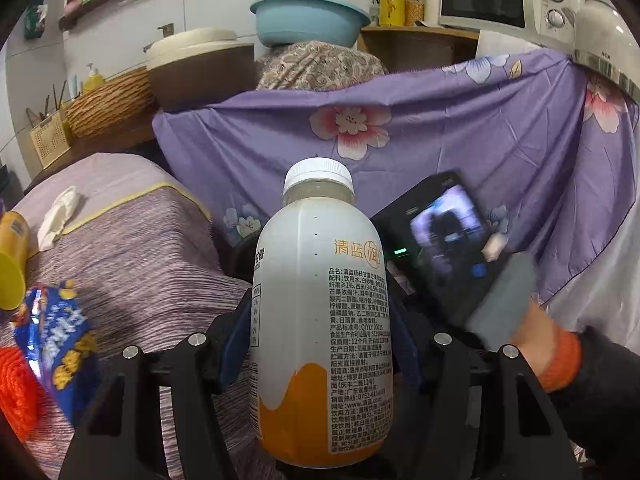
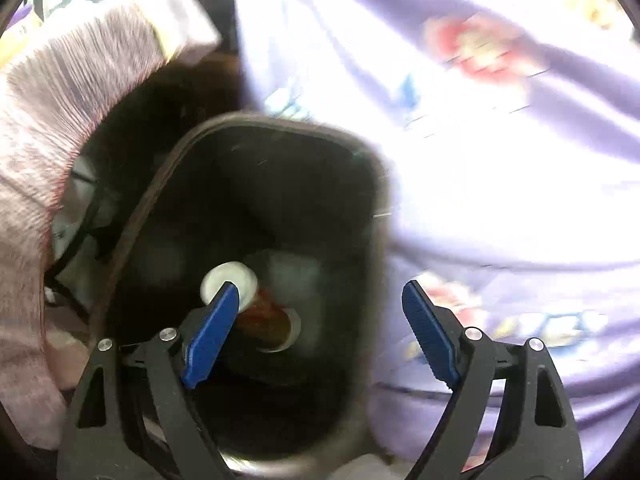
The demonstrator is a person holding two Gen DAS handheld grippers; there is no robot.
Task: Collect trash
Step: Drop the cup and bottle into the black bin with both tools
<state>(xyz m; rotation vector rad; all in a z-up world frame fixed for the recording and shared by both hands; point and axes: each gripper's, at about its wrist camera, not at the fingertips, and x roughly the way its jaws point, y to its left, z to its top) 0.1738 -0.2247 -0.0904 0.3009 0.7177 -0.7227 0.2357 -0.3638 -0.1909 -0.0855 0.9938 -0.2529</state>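
Above the dark bin [image 2: 248, 152], the right gripper [image 2: 320, 300] is spread empty, a capped bottle [image 2: 256, 304] lying below at six o'clock, while the left gripper [image 1: 320, 320] is clamped on a juice bottle [image 1: 320, 320], seemingly for disposal.

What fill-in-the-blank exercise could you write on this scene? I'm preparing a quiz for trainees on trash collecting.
1. The left gripper is shut on a white plastic bottle with orange ____ at its bottom.
2. The bottle's screw cap is ____ in colour.
3. The right gripper hangs open above a dark ____.
4. A brown bottle with a white cap lies ____ that bin.

Missing words: liquid; white; bin; inside
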